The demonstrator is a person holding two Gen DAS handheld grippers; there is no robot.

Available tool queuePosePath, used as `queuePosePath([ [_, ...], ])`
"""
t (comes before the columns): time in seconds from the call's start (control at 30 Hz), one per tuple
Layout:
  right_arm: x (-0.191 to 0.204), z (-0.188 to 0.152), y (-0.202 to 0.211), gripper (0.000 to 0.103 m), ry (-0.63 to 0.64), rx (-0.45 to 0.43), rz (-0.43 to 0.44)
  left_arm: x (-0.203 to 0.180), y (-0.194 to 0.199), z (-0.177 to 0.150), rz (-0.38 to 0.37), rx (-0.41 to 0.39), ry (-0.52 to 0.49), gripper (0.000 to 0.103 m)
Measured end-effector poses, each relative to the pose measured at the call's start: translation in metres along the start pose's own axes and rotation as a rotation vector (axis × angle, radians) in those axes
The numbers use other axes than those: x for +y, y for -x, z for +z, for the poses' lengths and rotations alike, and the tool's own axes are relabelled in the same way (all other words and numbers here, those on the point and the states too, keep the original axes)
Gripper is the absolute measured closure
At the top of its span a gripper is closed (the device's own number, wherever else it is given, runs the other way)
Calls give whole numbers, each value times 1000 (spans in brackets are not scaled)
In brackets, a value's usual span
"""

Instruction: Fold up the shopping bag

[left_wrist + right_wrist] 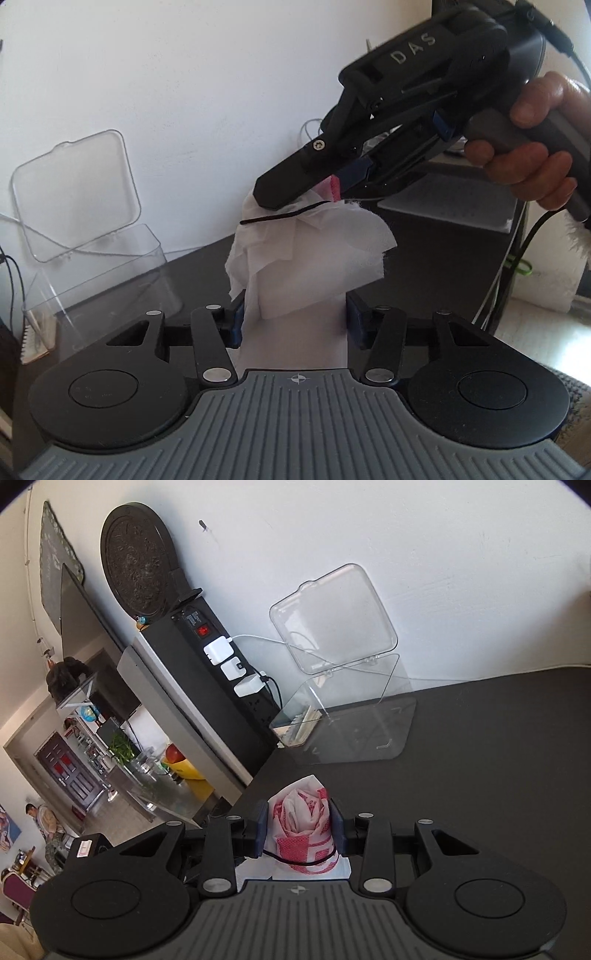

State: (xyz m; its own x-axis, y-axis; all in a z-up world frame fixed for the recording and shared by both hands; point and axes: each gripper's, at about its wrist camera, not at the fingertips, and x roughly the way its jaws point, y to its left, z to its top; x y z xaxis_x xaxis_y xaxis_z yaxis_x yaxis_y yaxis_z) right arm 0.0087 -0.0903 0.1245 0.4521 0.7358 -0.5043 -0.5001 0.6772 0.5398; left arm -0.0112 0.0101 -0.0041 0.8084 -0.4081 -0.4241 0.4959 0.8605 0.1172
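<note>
1. Left wrist view: left gripper low in frame, jaws partway apart, w/ the white shopping bag hanging down between the blue pads. Left pad seems to touch the fabric edge; right pad looks just clear of it. Can't tell if there's real pressure, so no firm grip seen.
2. Same view: right gripper comes in from upper right, angled down, held by a person's hand. Its tips pinch the bag's bunched top; a bit of pink-red print and a thin black cord show at the pinch point.
3. Bag hangs above the dark table, crumpled up top, smoother lower down.
4. Right wrist view: right gripper narrow, clamped on the bag. Rolled white fabric w/ red print fills the gap between the pads; black cord loops across it near the cam.
5. Bkgd: clear plastic box w/ lid hinged open sits on the table by the white wall, well apart from the bag. Beside it, a black power strip w/ white chargers plugged in, standing tilted in this view.
</note>
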Motion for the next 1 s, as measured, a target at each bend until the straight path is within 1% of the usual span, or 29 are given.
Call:
queuePosePath([
  [0.03, 3, -1, 0, 67, 16, -3, -9, 2, -1, -1, 0, 1, 25, 61],
  [0.1, 4, -1, 0, 67, 33, -13, -19, 7, 1, -3, -12, -7, 94, 64],
  [0.17, 4, 0, 2, 58, 35, -39, -11, 13, 0, -4, -34, -6, 186, 65],
  [0.2, 3, 0, 5, 47, 33, -71, -10, 18, -2, -4, -57, 1, 235, 65],
  [0.23, 4, 0, 11, 31, 29, -113, -7, 23, -1, -6, -69, 6, 275, 65],
  [0.27, 5, -1, 19, 30, 43, -158, 1, 29, 0, -9, -78, 11, 311, 64],
  [0.3, 7, -2, 27, 33, 67, -202, 12, 34, 1, -11, -86, 16, 348, 65],
  [0.33, 10, -4, 34, 49, 105, -233, 14, 39, 4, -13, -93, 16, 378, 64],
  [0.37, 15, -8, 39, 61, 168, -247, 8, 43, 6, -13, -99, 18, 405, 64],
  [0.4, 22, -13, 40, 80, 239, -244, -9, 48, 8, -12, -105, 22, 430, 65],
  [0.47, 36, -22, 35, 91, 393, -204, -39, 49, 8, -5, -96, 40, 421, 64],
  [0.5, 43, -27, 32, 98, 465, -191, -51, 49, 8, -1, -90, 50, 411, 64],
  [0.6, 59, -36, 25, 98, 645, -180, -82, 44, 8, 8, -81, 102, 372, 64],
  [0.7, 67, -32, 17, 98, 739, -142, -85, 40, 6, 14, -73, 141, 336, 64],
  [0.83, 78, -30, 9, 98, 836, -118, -91, 30, 2, 23, 12, 184, 233, 64],
  [0.9, 82, -29, 7, 98, 864, -107, -83, 31, 0, 25, 7, 186, 239, 64],
  [0.93, 84, -30, 4, 98, 889, -96, -94, 33, 0, 25, 1, 185, 247, 64],
  [1.0, 86, -36, -1, 98, 969, -80, -149, 35, 0, 26, -11, 190, 263, 64],
])
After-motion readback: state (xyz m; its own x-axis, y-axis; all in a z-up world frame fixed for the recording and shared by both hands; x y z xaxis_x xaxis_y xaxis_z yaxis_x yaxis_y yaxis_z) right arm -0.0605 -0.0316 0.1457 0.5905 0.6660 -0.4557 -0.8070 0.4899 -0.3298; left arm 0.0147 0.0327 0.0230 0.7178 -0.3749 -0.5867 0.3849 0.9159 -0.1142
